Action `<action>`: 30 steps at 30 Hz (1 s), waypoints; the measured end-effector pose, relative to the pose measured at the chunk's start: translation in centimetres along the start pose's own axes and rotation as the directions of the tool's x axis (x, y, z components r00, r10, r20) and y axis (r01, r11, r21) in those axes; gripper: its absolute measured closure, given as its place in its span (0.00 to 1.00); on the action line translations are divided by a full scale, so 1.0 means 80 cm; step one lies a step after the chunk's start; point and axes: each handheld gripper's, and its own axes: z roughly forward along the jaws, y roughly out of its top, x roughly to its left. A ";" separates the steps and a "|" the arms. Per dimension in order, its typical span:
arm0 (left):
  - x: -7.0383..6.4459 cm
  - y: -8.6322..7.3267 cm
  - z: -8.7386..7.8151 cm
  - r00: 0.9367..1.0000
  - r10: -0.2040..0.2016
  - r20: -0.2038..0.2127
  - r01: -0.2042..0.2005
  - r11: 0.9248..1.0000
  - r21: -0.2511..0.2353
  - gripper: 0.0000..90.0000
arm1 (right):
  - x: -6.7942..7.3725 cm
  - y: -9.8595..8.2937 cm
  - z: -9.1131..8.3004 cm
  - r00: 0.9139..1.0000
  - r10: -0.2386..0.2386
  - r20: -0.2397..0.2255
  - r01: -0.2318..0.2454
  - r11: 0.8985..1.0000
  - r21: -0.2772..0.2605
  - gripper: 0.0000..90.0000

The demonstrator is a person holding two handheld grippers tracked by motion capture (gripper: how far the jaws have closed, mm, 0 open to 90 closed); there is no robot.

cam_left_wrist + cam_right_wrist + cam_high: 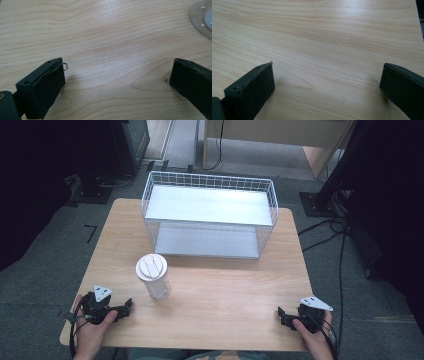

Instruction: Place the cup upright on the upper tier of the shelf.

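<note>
Left hand-held gripper (125, 309): I see it resting low at the near left corner of the surface (225, 285), held in the left hand (92, 327); in the left gripper view (117, 75) its two black jaws stand wide apart with only bare wood between them, so it has hold of nothing
Right hand-held gripper (281, 316): at the near right corner, held in the right hand (315, 332), jaws pointing toward the middle of the surface; in the right gripper view (327, 80) I see the jaws spread wide over plain wood grain, gripping nothing
Cup (155, 277): a clear plastic cup with a white lid, standing upright on the surface, near the left hand-held gripper, a little ahead and to its right, not touching it; well apart from the right hand-held gripper; in the left gripper view I catch part of it (200, 17) at the top right corner, beyond the jaws
Wire rack (210, 215): a white two-level wire rack at the far side of the surface, behind the cup and apart from it; I see both shelves bare
Surface: light wood, its near edge between the two hands
</note>
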 end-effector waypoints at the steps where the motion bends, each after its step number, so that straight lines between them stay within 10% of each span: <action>1: 0.000 0.000 0.000 1.000 0.000 0.000 0.000 1.000 0.000 0.00 | 0.000 0.000 0.000 1.000 0.000 0.000 0.000 1.000 0.000 0.00; 15: -0.023 0.006 -0.029 0.994 0.041 0.097 -0.029 0.993 -0.116 0.00 | -0.003 0.001 0.001 1.000 -0.012 -0.009 0.012 1.000 -0.001 0.00; 30: -0.049 0.027 -0.048 0.966 0.080 0.244 -0.030 0.979 -0.202 0.00 | -0.003 0.001 0.001 1.000 -0.012 -0.009 0.012 1.000 -0.001 0.00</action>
